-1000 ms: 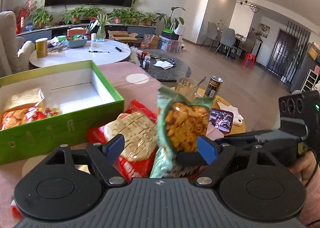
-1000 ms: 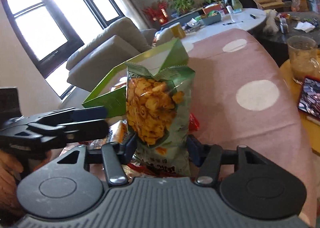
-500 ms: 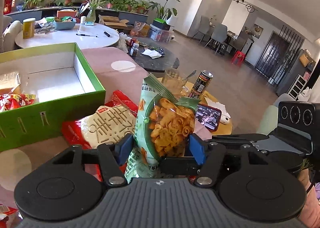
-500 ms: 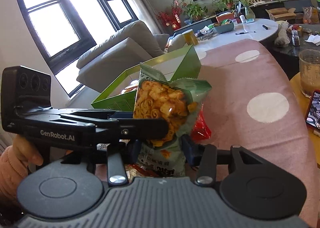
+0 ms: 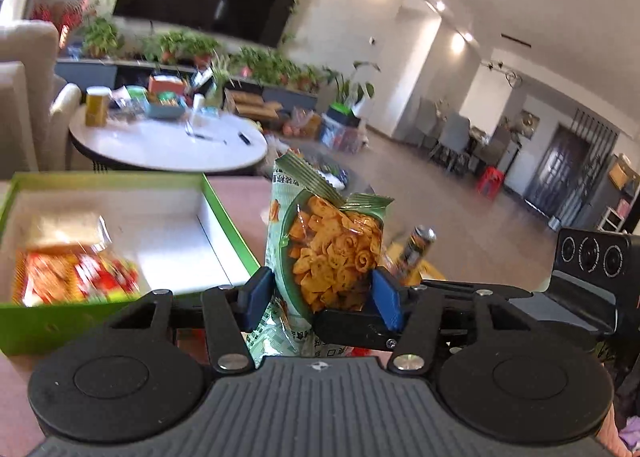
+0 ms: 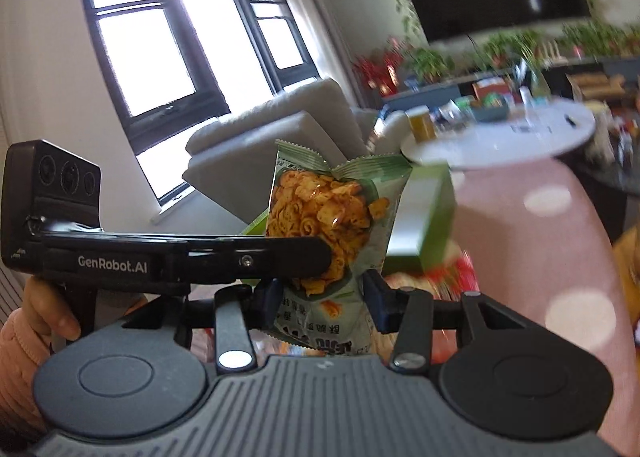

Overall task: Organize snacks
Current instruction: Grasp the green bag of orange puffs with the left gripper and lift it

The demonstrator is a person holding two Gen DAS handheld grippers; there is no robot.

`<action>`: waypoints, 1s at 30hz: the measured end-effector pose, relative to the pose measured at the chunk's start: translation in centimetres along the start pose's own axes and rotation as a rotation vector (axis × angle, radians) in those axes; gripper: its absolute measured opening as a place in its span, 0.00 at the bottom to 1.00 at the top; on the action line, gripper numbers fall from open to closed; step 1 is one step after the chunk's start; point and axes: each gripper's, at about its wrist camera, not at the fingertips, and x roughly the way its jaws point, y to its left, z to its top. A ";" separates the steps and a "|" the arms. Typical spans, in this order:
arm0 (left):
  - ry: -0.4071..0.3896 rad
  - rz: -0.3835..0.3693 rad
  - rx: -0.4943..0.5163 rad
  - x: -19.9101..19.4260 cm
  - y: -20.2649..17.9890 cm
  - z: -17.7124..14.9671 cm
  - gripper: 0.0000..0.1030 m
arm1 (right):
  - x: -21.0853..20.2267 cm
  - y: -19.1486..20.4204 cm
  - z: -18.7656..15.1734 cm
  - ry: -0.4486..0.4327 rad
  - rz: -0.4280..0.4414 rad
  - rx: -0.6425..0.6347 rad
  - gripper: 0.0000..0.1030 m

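Pinching the green crinkled snack bag [image 5: 320,257] upright between both claws: left gripper [image 5: 320,293] just closed on it, right gripper [image 6: 320,299] clamps its lower half (green cardboard box [image 5: 224,225] beside).

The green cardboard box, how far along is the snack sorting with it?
Done: red snack packets already lie inside the green cardboard box. In hand: both the left tool and right tool grip the green bag of orange crisps, lifted. Left: placing it inside the box.

Pale green snack bag [image 5: 328,253] with orange curls; bright green box [image 5: 224,213], white inside; pink white-dotted cloth [image 6: 532,241].
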 end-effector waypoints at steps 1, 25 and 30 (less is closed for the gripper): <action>-0.015 0.008 0.002 -0.3 0.1 0.5 0.50 | 0.1 0.2 0.5 -0.008 0.002 -0.012 0.75; -0.067 0.096 -0.127 2.6 6.6 5.4 0.50 | 7.9 -1.6 6.3 0.031 0.068 -0.057 0.75; -0.041 0.099 -0.182 4.3 8.5 5.3 0.51 | 9.6 -2.4 6.3 0.066 0.076 -0.056 0.75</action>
